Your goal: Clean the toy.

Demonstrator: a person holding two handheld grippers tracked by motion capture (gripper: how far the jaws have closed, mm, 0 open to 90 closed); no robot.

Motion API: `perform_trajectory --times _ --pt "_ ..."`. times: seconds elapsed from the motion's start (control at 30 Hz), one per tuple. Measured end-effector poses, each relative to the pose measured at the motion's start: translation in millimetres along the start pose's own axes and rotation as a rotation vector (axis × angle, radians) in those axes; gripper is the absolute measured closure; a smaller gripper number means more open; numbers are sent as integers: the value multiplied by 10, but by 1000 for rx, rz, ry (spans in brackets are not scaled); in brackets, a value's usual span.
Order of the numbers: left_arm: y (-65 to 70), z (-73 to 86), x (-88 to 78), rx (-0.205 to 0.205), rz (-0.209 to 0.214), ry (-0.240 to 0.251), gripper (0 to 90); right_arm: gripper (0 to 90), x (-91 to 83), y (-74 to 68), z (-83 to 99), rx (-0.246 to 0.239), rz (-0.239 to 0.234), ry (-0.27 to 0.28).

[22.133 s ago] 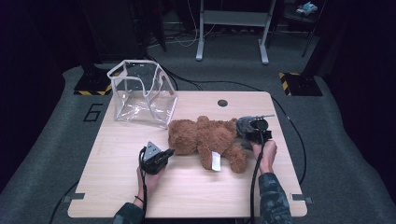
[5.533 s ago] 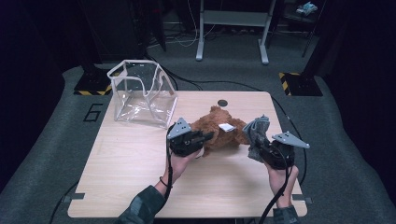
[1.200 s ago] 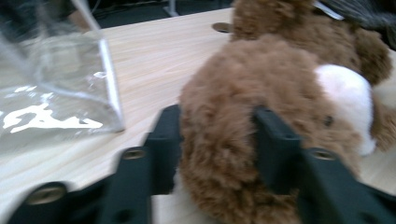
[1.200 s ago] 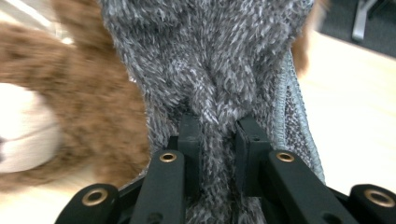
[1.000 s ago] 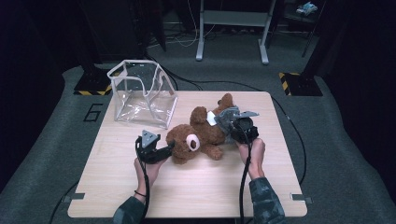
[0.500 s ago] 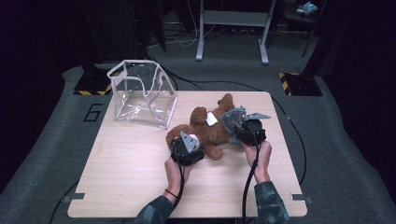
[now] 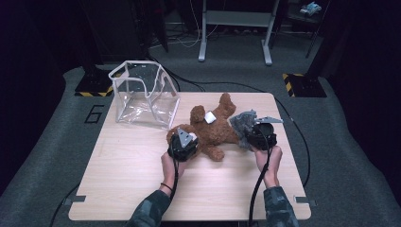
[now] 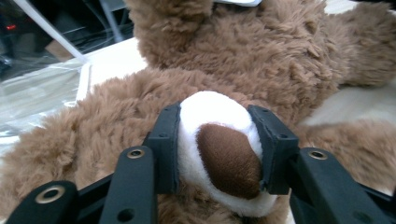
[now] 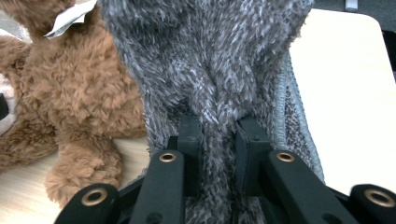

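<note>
From the high view, the teddy bear [image 7: 215, 130] lies on its back in the middle of the bench [image 7: 123, 175], much as it did half a second ago. The left tool [image 7: 182, 144] has stayed at the bear's head, at the end nearest the person. The right tool [image 7: 257, 135] has also stayed on the grey fuzzy cloth [image 7: 241, 124], which lies just beside the bear on its right. A white tag [image 7: 209, 117] sits on the bear's tummy. A clear plastic bag [image 7: 142, 94] stands open at the far left of the bench, near the bear but apart from it. Black cables run across the grey floor [image 7: 56, 142] behind the bench.

In the left gripper view, the left tool [image 8: 218, 144] has its two black jaws around the bear's white snout [image 8: 210, 112] with its brown nose [image 8: 229, 158]. The jaws touch the snout on both sides and squeeze it. Brown fur is all around, and the clear bag [image 8: 37, 93] shows at the left.

In the right gripper view, the right tool [image 9: 218, 149] pinches a fold of the grey cloth [image 9: 205, 60] between its jaws, which are nearly closed. The cloth rises up and hides most of what is behind it. The brown bear [image 9: 74, 93] lies at the left, touching the cloth, and the white tag [image 9: 70, 18] pokes out at the top. It may be a small blanket or a piece of clothing; I cannot tell.
</note>
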State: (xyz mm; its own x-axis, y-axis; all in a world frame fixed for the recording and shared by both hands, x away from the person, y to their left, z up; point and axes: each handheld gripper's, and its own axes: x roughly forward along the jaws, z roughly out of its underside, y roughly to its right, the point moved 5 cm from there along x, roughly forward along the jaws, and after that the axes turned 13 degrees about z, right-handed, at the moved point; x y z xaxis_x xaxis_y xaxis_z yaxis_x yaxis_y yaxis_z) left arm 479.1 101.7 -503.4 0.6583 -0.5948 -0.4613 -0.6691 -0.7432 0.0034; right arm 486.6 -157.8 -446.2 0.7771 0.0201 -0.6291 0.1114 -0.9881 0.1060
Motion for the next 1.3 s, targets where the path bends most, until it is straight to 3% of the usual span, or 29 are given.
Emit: perform_trajectory --times 0.03,0.07,0.1,0.13,0.17,0.2,0.33,0.37,0.4,0.43,0.47,0.5,0.53,0.57,0.6,0.63,0.7,0.77,0.87,0.9,0.93,0.97,1.03,1.1,1.17,1.2,1.23,1.3 --pt "-9 -1 -11 5 34 -1 591 754 -5 -3 -17 2 2 2" --pt "-9 -1 -11 5 34 -1 596 754 -5 -3 -17 2 2 2" --pt "-33 -2 -44 17 71 2 598 754 -34 -11 -64 2 1 9" --pt "-33 -2 -44 17 71 2 601 754 -34 -11 -64 2 1 9" --pt "-52 24 -83 29 114 0 603 754 -78 -36 -92 -14 4 20" --pt "-52 24 -83 29 114 0 605 754 -78 -36 -92 -14 4 20" --pt "-75 35 -169 42 262 3 607 754 -135 -152 -145 -36 -5 32" --pt "-75 35 -169 42 262 3 607 754 -135 -152 -145 -36 -5 32" --pt "-73 40 -186 32 286 1 607 754 -148 -196 -156 -34 -14 37" --pt "-68 48 -202 26 349 7 605 754 -166 -304 -168 -54 -32 38" --pt "-68 48 -202 26 349 7 605 754 -166 -304 -168 -54 -32 38" --pt "-44 35 -205 19 374 12 604 754 -165 -449 -177 -78 -54 38" --pt "-44 35 -205 19 374 12 601 754 -165 -449 -177 -78 -54 38" --pt "-14 30 -201 -7 399 7 598 755 -137 -596 -151 -112 -60 21" --pt "-14 30 -201 -7 399 7 596 755 -137 -596 -151 -112 -60 21" --pt "15 15 -186 -4 384 14 589 758 -33 -661 -91 -144 -4 -24" --pt "27 5 -182 -2 381 4 573 758 46 -640 -64 -146 11 -36" --pt "42 -36 -181 10 340 18 524 760 171 -565 -38 -98 -6 -54" --pt "66 -70 -246 26 289 43 456 761 250 -507 -38 -90 24 -70" --pt "71 -60 -330 18 270 77 414 761 271 -496 -36 -104 51 -73" --pt "71 -60 -330 18 270 77 377 761 278 -490 -35 -104 55 -74" --pt "47 -18 -457 -24 251 109 357 761 289 -481 -30 -92 61 -80" --pt "-8 67 -560 -39 222 99 325 761 306 -465 -26 -85 71 -78" --pt "-27 130 -594 -53 231 87 322 760 292 -446 -33 -71 56 -70" --pt "-73 290 -624 -80 216 52 321 759 230 -437 -45 -62 43 -57" --pt "-89 377 -626 -84 228 24 321 759 230 -437 -45 -62 43 -57" --pt "-128 529 -597 -116 223 -9 320 759 119 -445 -66 -63 29 -30" --pt "-161 649 -561 -154 226 -26 335 759 -15 -476 -86 -83 3 5"
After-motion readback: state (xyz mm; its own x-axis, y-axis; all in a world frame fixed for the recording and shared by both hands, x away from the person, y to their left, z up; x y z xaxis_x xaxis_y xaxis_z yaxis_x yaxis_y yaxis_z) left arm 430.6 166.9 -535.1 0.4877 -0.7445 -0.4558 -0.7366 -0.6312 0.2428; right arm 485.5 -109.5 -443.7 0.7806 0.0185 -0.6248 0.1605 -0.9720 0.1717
